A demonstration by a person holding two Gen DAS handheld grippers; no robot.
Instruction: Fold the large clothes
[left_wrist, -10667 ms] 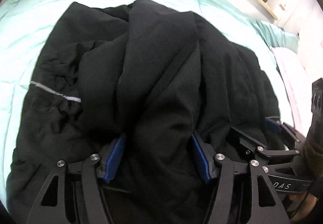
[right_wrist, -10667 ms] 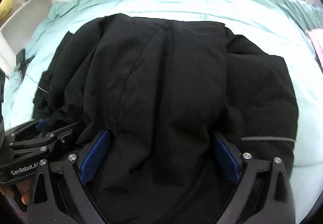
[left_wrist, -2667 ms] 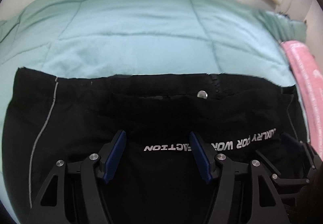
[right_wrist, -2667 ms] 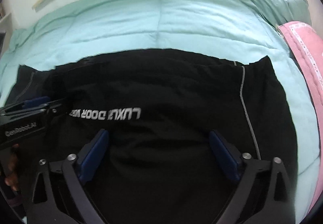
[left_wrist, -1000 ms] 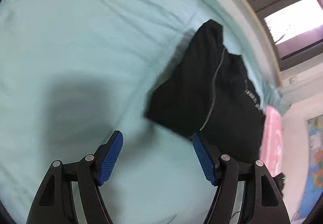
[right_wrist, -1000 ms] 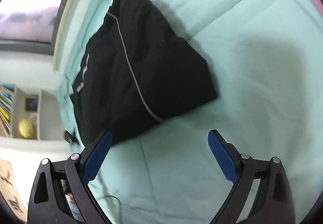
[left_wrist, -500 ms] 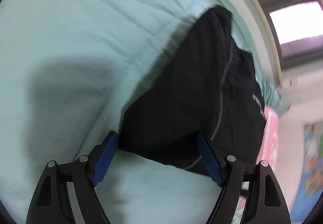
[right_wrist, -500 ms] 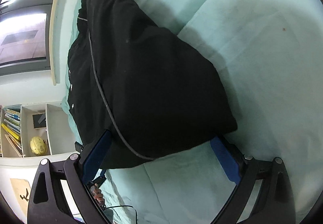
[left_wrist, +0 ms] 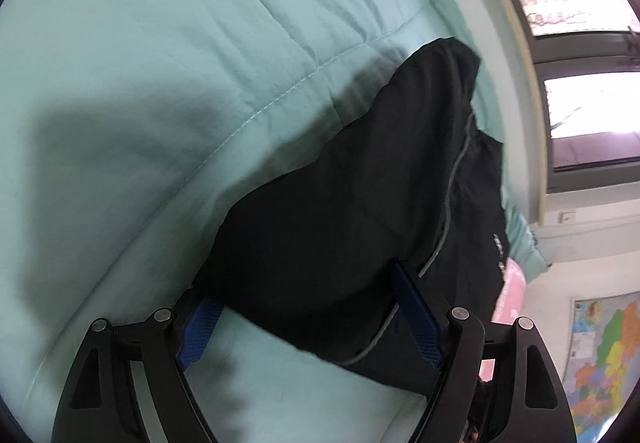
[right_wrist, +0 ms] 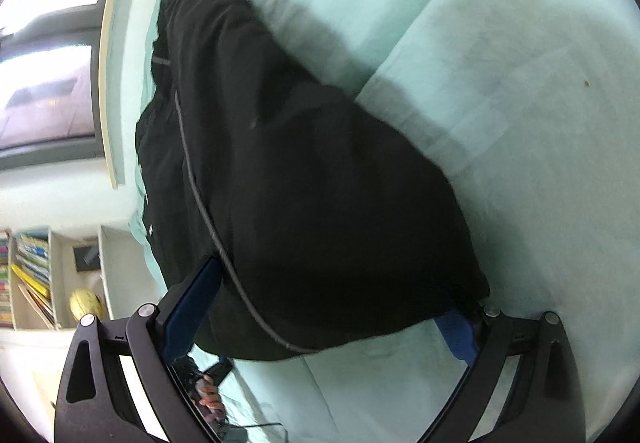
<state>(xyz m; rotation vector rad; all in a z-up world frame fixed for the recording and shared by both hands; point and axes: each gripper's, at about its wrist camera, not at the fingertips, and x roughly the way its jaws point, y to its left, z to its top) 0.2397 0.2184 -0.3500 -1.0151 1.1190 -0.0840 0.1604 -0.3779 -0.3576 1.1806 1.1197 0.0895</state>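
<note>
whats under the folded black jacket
The black jacket lies on the mint quilt. Whatever else is beneath is covered; each gripper's outer fingertip slips under its edge.

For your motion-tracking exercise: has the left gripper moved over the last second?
Yes. The left gripper has closed in on the folded black garment lying on the mint duvet; its open jaws now straddle the garment's near corner.

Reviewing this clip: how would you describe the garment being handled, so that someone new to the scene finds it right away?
Start at the mint-green quilt that covers the bed beneath the window. On it lies a folded black garment, the only dark thing on the pale bedding. A thin grey stripe runs along it, and the pink cloth beside it has none.
</note>
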